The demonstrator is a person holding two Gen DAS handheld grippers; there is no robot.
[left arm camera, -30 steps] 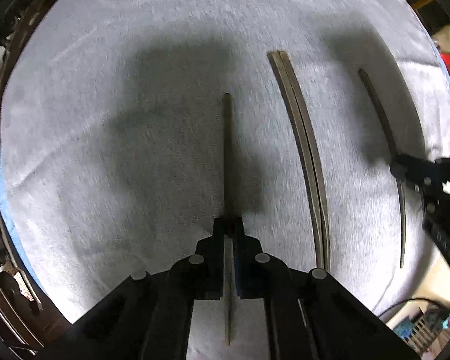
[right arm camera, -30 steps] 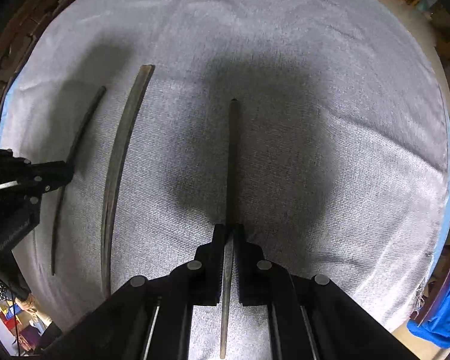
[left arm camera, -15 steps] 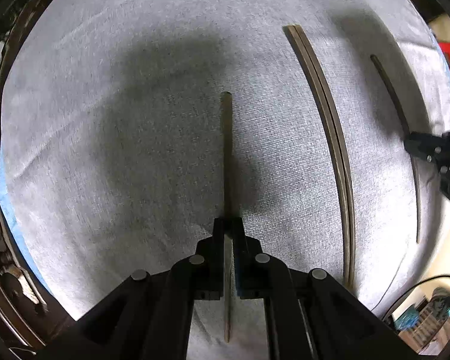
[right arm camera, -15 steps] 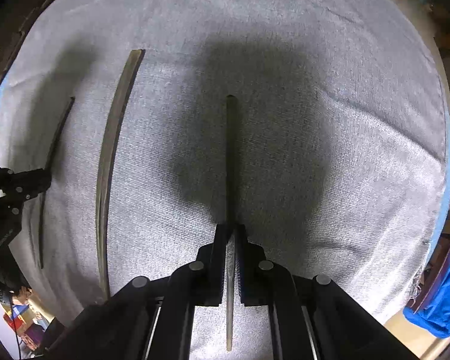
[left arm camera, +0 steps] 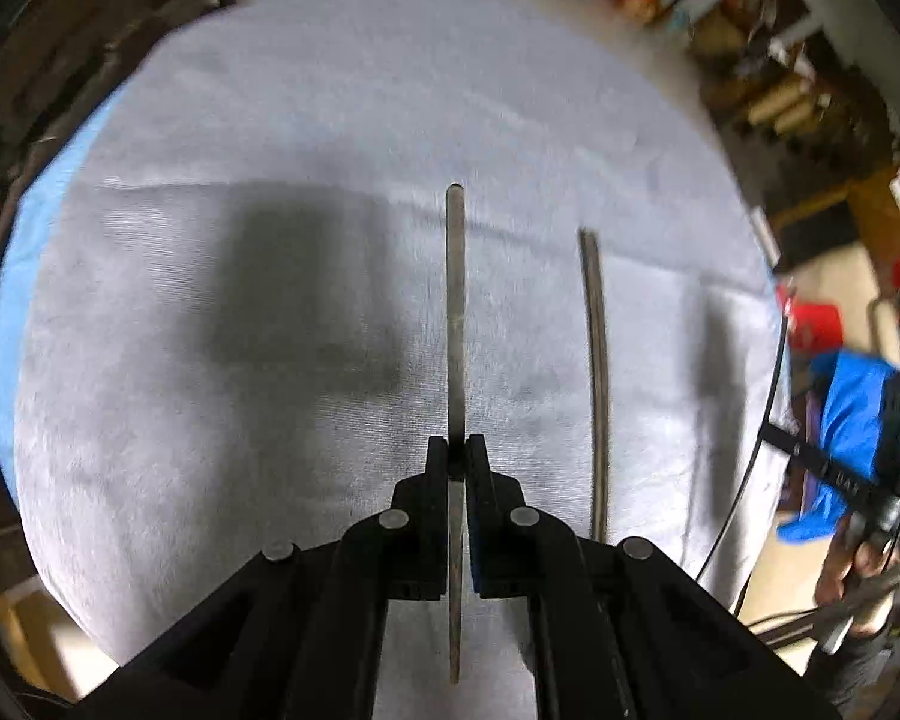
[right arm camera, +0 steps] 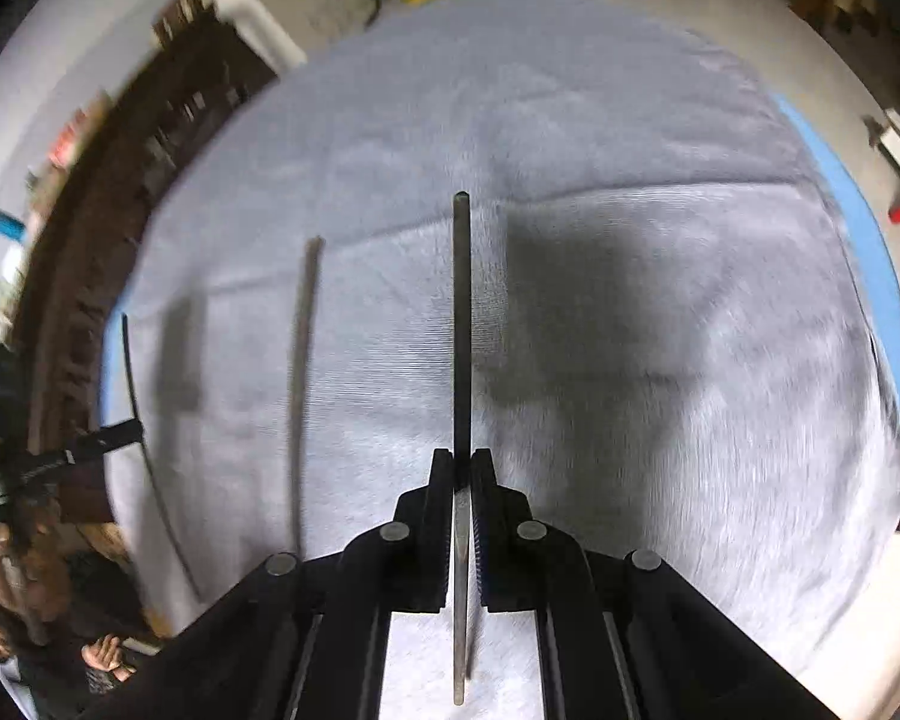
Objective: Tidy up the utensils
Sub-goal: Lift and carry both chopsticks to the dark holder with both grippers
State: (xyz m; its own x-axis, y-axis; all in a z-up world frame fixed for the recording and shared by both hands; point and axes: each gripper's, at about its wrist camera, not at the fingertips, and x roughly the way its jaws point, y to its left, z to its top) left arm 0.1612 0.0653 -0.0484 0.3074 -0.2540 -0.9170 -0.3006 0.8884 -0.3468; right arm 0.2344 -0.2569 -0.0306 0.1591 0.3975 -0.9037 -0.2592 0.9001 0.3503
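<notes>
My left gripper point(left arm camera: 456, 450) is shut on a thin dark metal utensil point(left arm camera: 455, 312) seen edge-on, held above the grey cloth point(left arm camera: 270, 120). My right gripper point(right arm camera: 461, 462) is shut on a like utensil point(right arm camera: 461, 324), also above the cloth. A pair of dark utensils lies on the cloth between the two grippers; it shows in the left wrist view point(left arm camera: 597, 360) and in the right wrist view point(right arm camera: 303, 384). At the left edge of the right wrist view the other gripper point(right arm camera: 117, 433) holds its utensil point(right arm camera: 144, 456).
The grey cloth covers a blue surface point(left arm camera: 42, 204). Dark shelving point(right arm camera: 120, 192) stands to the left. A black cable point(left arm camera: 750, 462) runs along the cloth's right edge. Clutter and boxes point(left arm camera: 768, 90) stand beyond the table.
Both grippers have risen and pulled apart, each lifting its utensil off the cloth. The cloth looks smaller and the room shows around it. The pair on the cloth has not moved.
</notes>
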